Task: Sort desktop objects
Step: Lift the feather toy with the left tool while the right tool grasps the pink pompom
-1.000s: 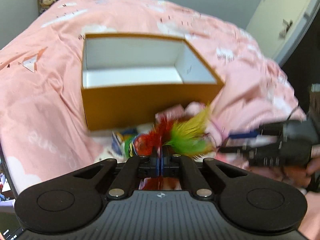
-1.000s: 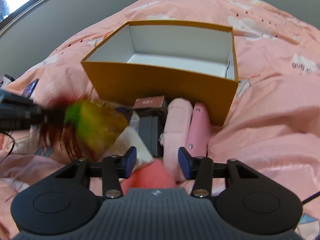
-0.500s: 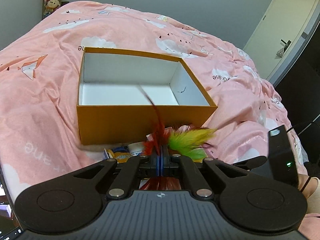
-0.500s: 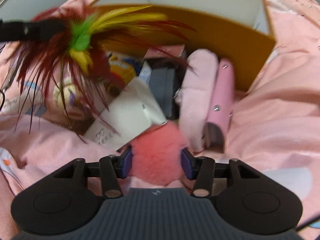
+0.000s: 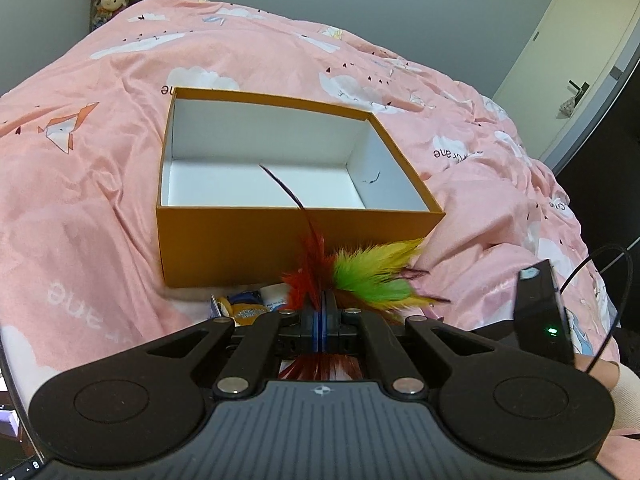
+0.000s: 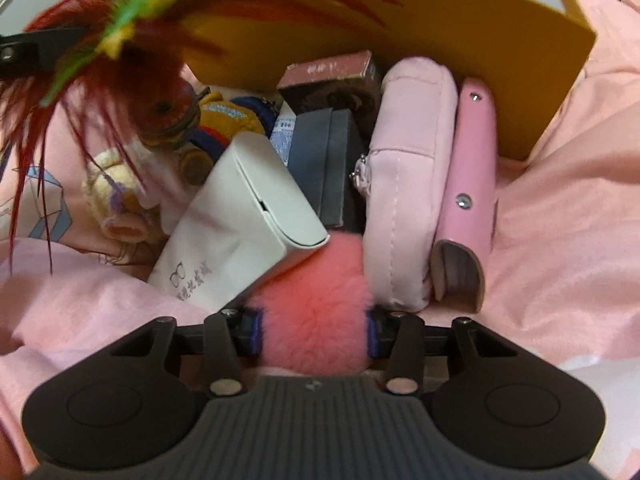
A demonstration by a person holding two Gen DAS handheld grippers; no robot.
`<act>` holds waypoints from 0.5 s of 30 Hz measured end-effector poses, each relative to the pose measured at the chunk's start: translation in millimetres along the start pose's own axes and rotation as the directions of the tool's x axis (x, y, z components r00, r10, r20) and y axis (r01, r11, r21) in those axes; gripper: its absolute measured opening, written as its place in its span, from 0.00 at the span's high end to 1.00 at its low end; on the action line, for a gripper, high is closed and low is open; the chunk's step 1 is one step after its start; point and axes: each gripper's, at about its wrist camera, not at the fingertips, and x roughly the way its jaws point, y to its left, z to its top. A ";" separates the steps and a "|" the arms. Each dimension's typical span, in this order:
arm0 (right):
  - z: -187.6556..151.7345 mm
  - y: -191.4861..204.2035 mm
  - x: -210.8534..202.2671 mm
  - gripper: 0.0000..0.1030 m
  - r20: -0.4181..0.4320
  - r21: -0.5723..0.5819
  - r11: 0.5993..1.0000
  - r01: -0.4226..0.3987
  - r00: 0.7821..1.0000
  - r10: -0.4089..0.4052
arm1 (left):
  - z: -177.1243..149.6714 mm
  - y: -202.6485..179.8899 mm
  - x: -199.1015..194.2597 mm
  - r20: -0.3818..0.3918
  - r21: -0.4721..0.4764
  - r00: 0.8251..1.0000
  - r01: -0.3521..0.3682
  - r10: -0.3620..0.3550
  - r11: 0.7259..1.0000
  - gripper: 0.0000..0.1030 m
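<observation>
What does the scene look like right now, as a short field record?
left gripper: shut on feather toy, held in front of the box
right gripper: jaws just closing, pads against pink pompom
orange box: open, white inside, nothing sorted in yet
pile before box: white glasses case, pink pouch, pink wallet, grey box, plush toys
surface: pink bedspread
</observation>
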 end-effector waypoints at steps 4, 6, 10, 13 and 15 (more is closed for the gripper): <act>-1.4 2.2 -21.0 0.56 0.049 -0.015 1.000 0.014 0.999 -0.013 | 2.1 2.7 -4.9 0.015 -0.008 1.000 0.003 -0.003 1.000 0.99; -1.4 1.2 -33.1 0.57 0.075 -0.009 1.000 0.011 0.997 -0.010 | 3.4 3.1 -6.7 0.015 -0.006 1.000 0.015 -0.015 1.000 0.99; 1.6 -3.9 -60.4 0.98 0.143 0.010 1.000 -0.011 0.990 0.010 | 8.3 1.7 -10.9 0.030 0.004 0.999 0.023 -0.023 1.000 0.99; 5.9 -9.8 -68.4 1.00 0.170 0.022 0.999 -0.037 0.985 0.033 | 12.7 0.6 -12.7 0.042 0.015 0.999 0.027 -0.027 1.000 0.99; 10.4 -14.2 -61.2 1.00 0.162 0.016 1.000 -0.025 0.986 0.022 | 13.3 -0.7 -13.1 0.044 0.028 0.999 0.030 -0.032 0.999 0.99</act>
